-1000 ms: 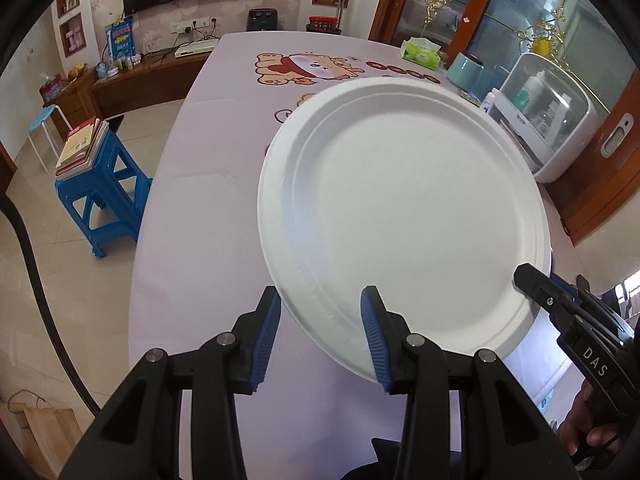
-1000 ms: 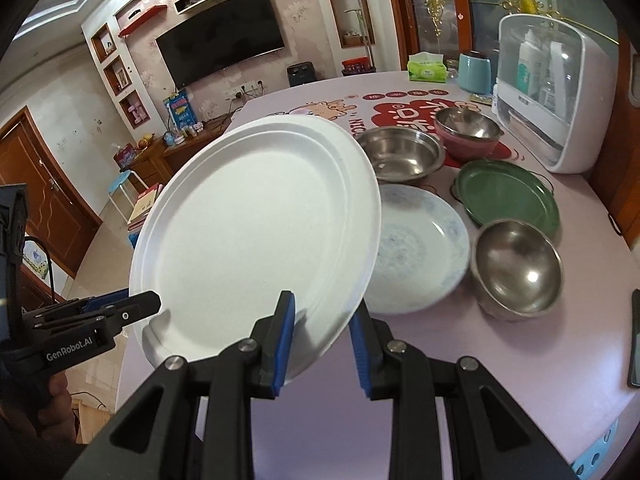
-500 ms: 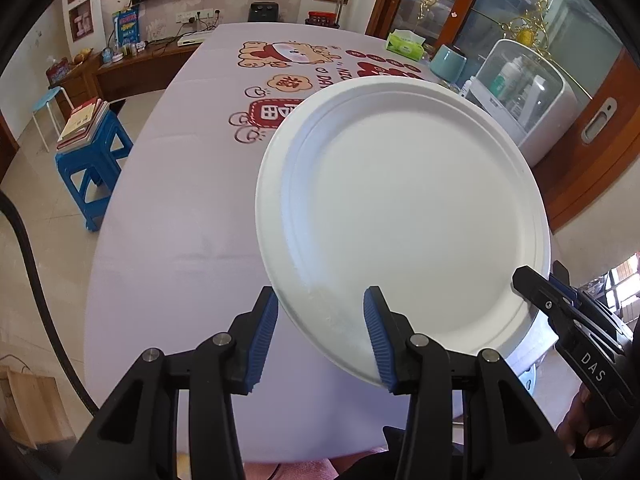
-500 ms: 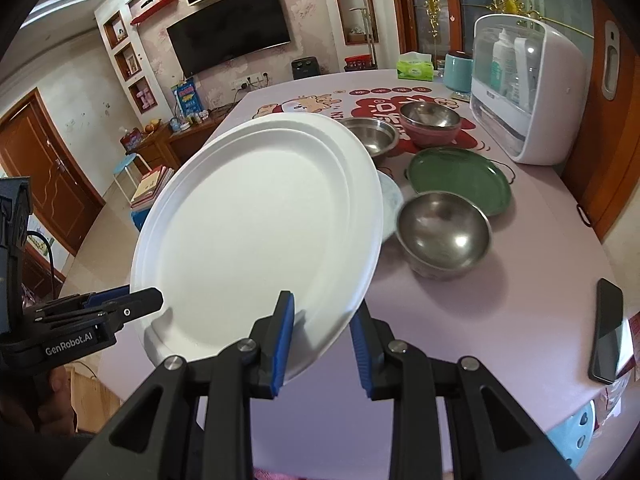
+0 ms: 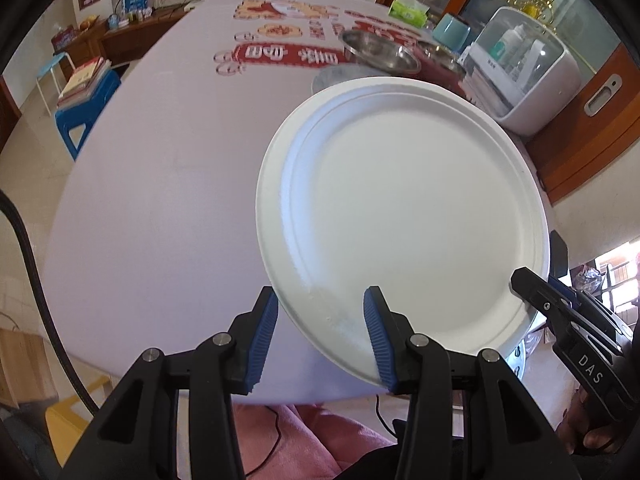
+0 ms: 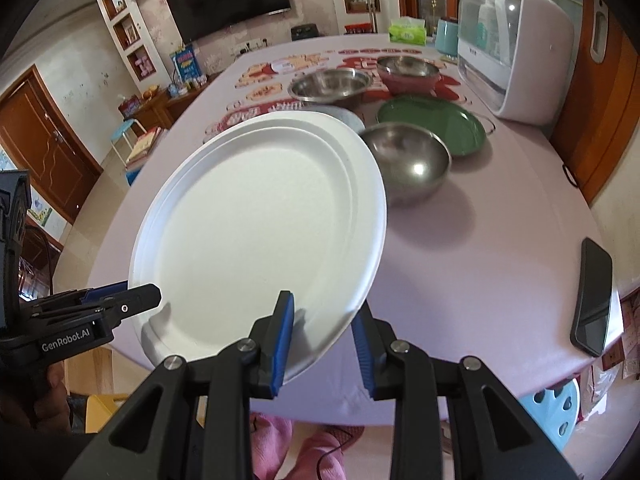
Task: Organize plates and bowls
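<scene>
A large white plate [image 5: 400, 216] [image 6: 260, 224] hangs tilted over the near part of the pale purple table [image 5: 160, 180]. My left gripper [image 5: 320, 340] is shut on its near rim, one blue pad under the rim and one on its face. My right gripper [image 6: 323, 340] is shut on the rim on the other side. In each wrist view the other gripper's tip shows at the plate's edge: the right gripper [image 5: 532, 284], the left gripper [image 6: 132, 300]. Beyond the plate stand a steel bowl [image 6: 408, 160], a green plate [image 6: 432, 126], a second steel bowl [image 6: 330, 84] and a red bowl [image 6: 408, 70].
A patterned plate [image 6: 348, 116] is mostly hidden behind the white one. A black phone [image 6: 592, 300] lies near the table's right edge. A white appliance [image 6: 516, 48], a tissue box [image 6: 406, 32] and a teal cup [image 6: 446, 36] stand at the back right. A blue stool [image 5: 84, 108] stands left of the table.
Both grippers have carried the white plate back toward the table's near edge. The bowls and plates now look farther off, and the table's front edge has come into view.
</scene>
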